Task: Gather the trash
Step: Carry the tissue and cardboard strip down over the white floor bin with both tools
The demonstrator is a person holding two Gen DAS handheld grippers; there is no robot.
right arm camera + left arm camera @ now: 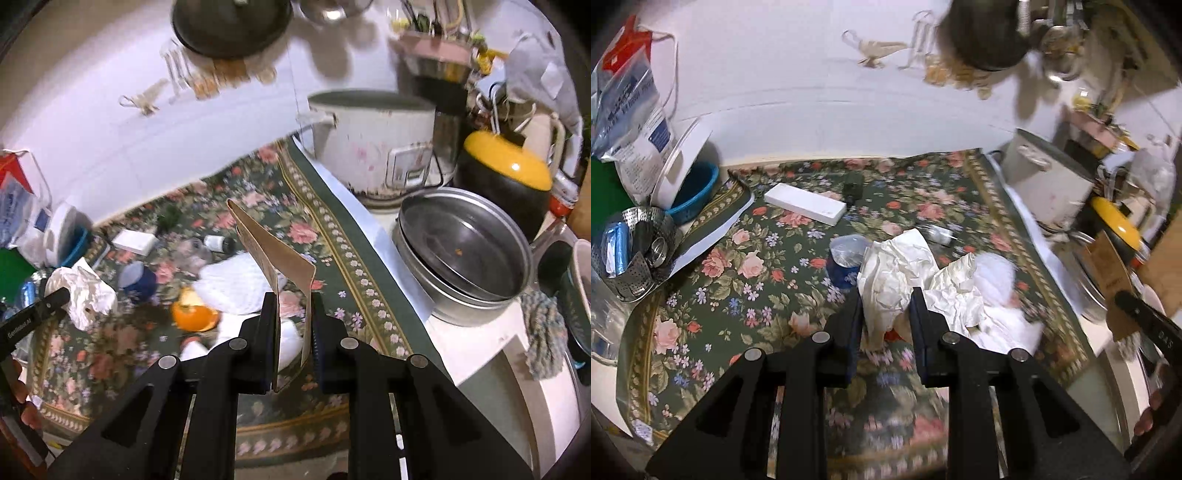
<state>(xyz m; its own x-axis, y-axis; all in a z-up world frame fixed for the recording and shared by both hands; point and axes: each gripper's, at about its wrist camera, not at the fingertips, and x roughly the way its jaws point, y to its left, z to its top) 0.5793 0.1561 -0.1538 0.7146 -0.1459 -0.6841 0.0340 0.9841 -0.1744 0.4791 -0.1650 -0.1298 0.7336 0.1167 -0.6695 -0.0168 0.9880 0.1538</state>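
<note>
Paper (pixel 892 273), crumpled and white, is pinched between the pads of your left gripper (pixel 886 310) at the centre of the left wrist view; the wad rises above the fingertips and hangs clear of the floral cloth (pixel 746 280). Just right of it in that frame lies more crumpled paper with a white towel (pixel 993 273) on the cloth. Behind the wad sits a blue cup (pixel 846 262) with a clear lid, and further up a white box (pixel 805 208). At the left edge stand a metal steamer basket (pixel 639 254), a blue bowl (pixel 696 188) and a printed bag (pixel 628 110).

Your right gripper (pixel 294 314) is closed on a folded piece of brown cardboard (pixel 273 251), which stands up from the jaws at the centre of the right wrist view, tilted toward the upper left. Below and left of it on the cloth lies an orange peel (pixel 194 314), near the towel (pixel 236 284). The left gripper's tip with its paper wad (pixel 88 291) shows at the left edge of this frame.

To the right of the cloth, on a white counter (pixel 480 332), sit a steel pan (pixel 465 254), a white rice cooker (pixel 376 147) behind it and a yellow-lidded pot (pixel 506 170). A dark pan (pixel 229 26) hangs on the wall at the top.

The right gripper's tip shows at the right edge of the left wrist view, with fingers (pixel 1148 417) of your hand beneath it.
</note>
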